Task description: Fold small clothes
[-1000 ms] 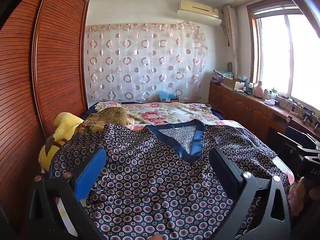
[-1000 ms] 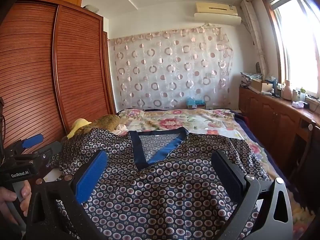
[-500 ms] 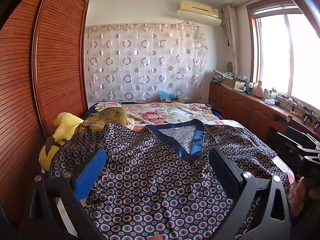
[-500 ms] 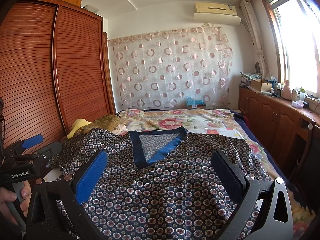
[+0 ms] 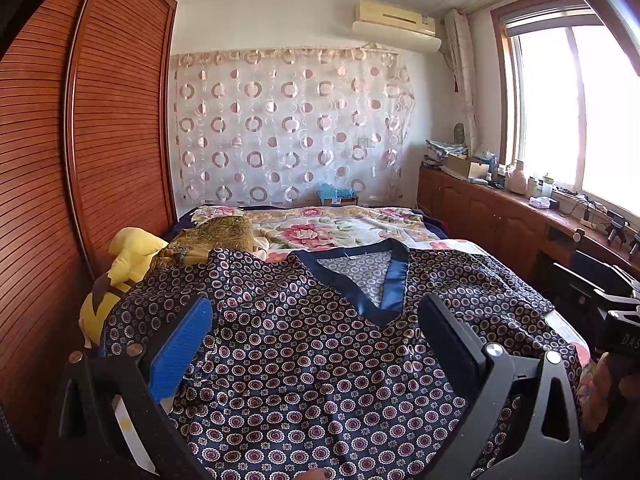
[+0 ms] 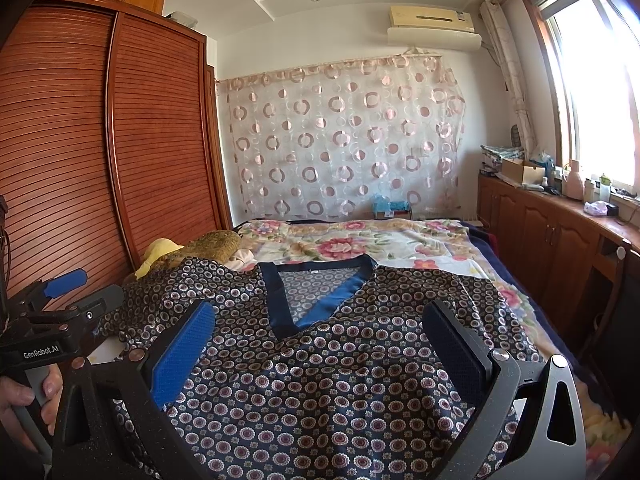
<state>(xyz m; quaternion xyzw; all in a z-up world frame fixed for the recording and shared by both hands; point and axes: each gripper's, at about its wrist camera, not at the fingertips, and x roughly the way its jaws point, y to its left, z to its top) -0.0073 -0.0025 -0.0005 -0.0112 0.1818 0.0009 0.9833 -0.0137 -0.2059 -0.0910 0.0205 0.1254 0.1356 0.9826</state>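
Claws first: left claw [image 5: 316,344] has its jaws spread wide, nothing between them, hovering over the near part of the patterned top [image 5: 320,360]. Right claw [image 6: 320,348] same, jaws wide apart, empty, also above the top's near part. In the right wrist view the left claw shows at the left edge with a hand [image 6: 28,400] wrapped round its grip.

Top lies spread flat on the bed [image 5: 440,236], front up, directly under and ahead of both claws; dark navy with small ring print, blue V-neck band [image 5: 396,280] just beyond the fingertips, pointing back toward the claws. Sleeves run out to either side past the claws.

Left of the left claw, at the bed edge: yellow plush toy [image 5: 128,256], and a brown-gold patterned cloth [image 5: 220,232] just beyond it, touching the top's left shoulder. Further ahead, floral bedspread [image 6: 360,240]. Far wall: ring-print curtain [image 5: 288,128], air conditioner [image 5: 396,24] above. Slatted wooden wardrobe [image 6: 120,140] along the left; wooden bench [image 6: 560,216] with clutter under the window on the right.
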